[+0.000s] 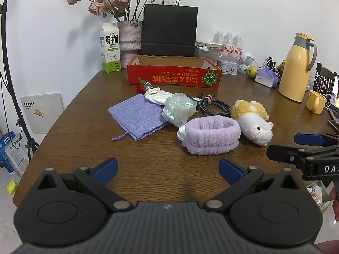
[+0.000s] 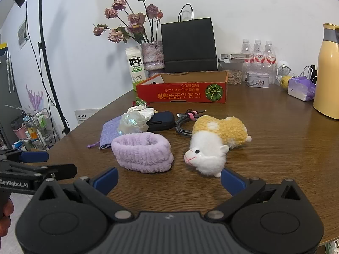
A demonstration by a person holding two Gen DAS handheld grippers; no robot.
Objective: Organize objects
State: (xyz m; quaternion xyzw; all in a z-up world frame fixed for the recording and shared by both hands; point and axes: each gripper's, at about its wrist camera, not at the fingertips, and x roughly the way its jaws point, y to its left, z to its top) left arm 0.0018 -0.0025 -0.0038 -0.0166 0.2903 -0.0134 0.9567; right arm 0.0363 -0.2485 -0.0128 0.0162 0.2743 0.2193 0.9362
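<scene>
Nothing is grasped yet: both the left gripper (image 1: 168,171) and right gripper (image 2: 169,181) are spread wide, so picking up the plush hamster (image 2: 216,144) at frame centre for the red box (image 2: 182,94) likely comes next.

Table (image 1: 84,114): brown wood grain, smooth, faint sheen.
Headband (image 1: 211,135), frame centre: lilac plush, ribbed, matt.
Toy sheep (image 2: 216,141): white and yellow curly fleece.
Pouch (image 1: 137,116), centre left: lilac woven cloth, coarse, matt.
Wrapper (image 1: 179,108): crinkled iridescent film, glossy.
Cable (image 1: 218,106): black braided sheath.
Box (image 1: 173,75), upper centre: red printed cardboard, matt.
Bag (image 1: 169,29): black paper, matt.
Jug (image 1: 295,67), right: yellow plastic, smooth, satin.
Left gripper (image 1: 168,169) and right gripper (image 2: 169,176): black matt plastic, blue pads, metal pins.
</scene>
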